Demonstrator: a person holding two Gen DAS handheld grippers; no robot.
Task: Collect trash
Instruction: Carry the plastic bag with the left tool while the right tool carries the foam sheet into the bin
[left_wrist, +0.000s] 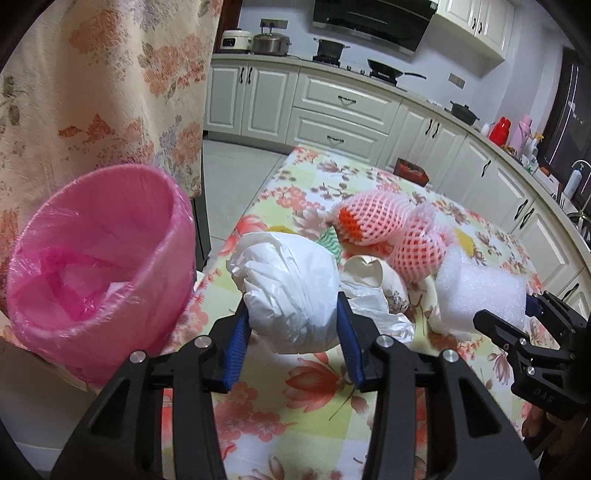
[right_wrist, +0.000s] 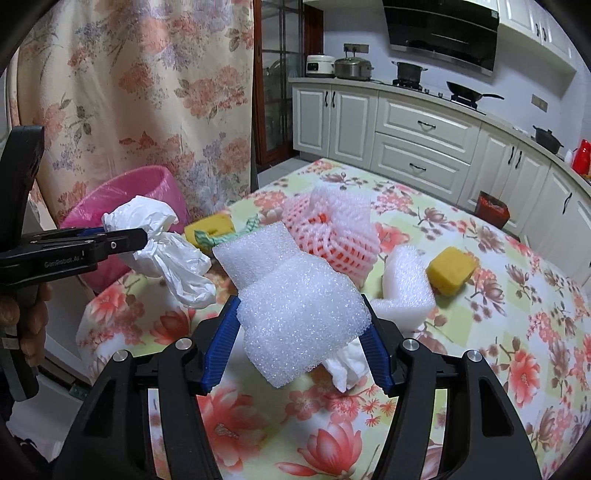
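Floral tablecloth (right_wrist: 480, 332) underlies 2 clamped grippers: left gripper (left_wrist: 293, 325) squeezes a white plastic bag (left_wrist: 291, 291), right gripper (right_wrist: 301, 332) pinches a foam block (right_wrist: 295, 306).

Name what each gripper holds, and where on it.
Left gripper: the white plastic bag, squeezed across its bunched middle. Right gripper: the white foam piece, held across its wide lower end.

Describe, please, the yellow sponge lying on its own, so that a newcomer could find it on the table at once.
Start at the table with the floral cloth and find the pink foam fruit netting near its middle. To the right of it, in the right wrist view, sits a white foam block, and the yellow sponge lies just beyond that. Unlike the other yellow sponge near the pink bin, it lies apart from the pile.
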